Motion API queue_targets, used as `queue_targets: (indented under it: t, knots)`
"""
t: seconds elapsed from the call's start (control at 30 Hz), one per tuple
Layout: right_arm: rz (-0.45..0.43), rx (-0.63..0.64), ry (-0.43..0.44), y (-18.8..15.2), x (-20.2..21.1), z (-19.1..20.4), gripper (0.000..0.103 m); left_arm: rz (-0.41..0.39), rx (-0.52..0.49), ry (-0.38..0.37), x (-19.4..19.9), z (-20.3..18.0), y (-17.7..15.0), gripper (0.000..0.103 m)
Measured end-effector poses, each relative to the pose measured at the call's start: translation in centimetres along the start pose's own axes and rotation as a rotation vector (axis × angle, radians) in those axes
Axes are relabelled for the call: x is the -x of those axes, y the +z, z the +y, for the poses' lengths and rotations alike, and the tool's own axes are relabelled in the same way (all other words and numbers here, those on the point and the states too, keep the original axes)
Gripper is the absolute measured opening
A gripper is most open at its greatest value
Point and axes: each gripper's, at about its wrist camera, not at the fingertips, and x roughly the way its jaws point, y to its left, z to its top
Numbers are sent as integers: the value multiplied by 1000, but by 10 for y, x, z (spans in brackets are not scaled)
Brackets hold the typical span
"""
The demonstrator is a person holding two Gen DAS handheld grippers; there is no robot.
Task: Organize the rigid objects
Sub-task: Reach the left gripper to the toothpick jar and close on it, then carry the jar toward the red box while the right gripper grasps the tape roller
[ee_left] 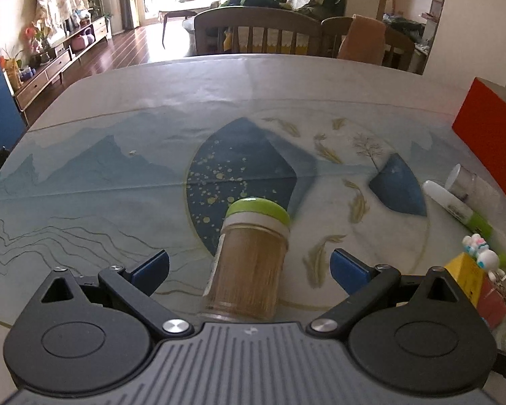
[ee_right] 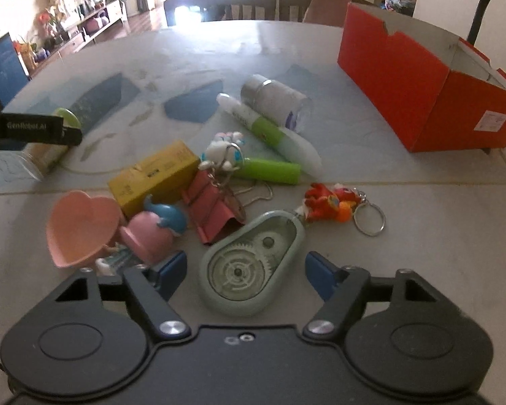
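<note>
The left gripper (ee_left: 249, 266) is spread wide around the green-lidded jar (ee_left: 249, 260) lying on the table (ee_left: 118, 101), not touching it. The right gripper (ee_right: 246, 270), also spread, straddles the correction-tape dispenser (ee_right: 253, 270).

Green-lidded tan jar (ee_left: 249, 256), red box (ee_right: 421, 77), pink heart dish (ee_right: 81, 229), yellow carton (ee_right: 151, 175).

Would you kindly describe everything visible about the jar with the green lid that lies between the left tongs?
The jar is a clear, plastic-looking cylinder packed with thin tan sticks, probably toothpicks. It has a lime-green lid over a white collar, and a label edge shows on its left side. It lies on its side on the printed tablecloth, lid pointing away from the camera. The left tongs are open around it, with neither blue finger touching it. The right wrist view shows it apart from the clutter.
</note>
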Motion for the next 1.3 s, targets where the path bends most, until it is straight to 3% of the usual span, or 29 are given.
queue_targets:
  t: [0.13,0.3,0.5,0.57,1.13,1.3]
  knots:
    - [-3,-8,-13,1,-1,0,72,16,-1,0,-9,-4,2,91]
    - [-10,0,-12,-1,1,2,65,34,-9,4,-14,-5,1,63]
    - [-19,3,-24,-7,7,1,61,27,-11,0,-11,-3,0,45]
    - [-21,16,-39,-8,11,3,55,27,-3,-16,-9,-1,0,44]
    - [-139,-28,-32,-10,82,-1,54,24,30,-114,40,6,-21,43]
    - [-177,-14,-21,-3,106,-4,54,25,-3,-155,65,-1,-22,43]
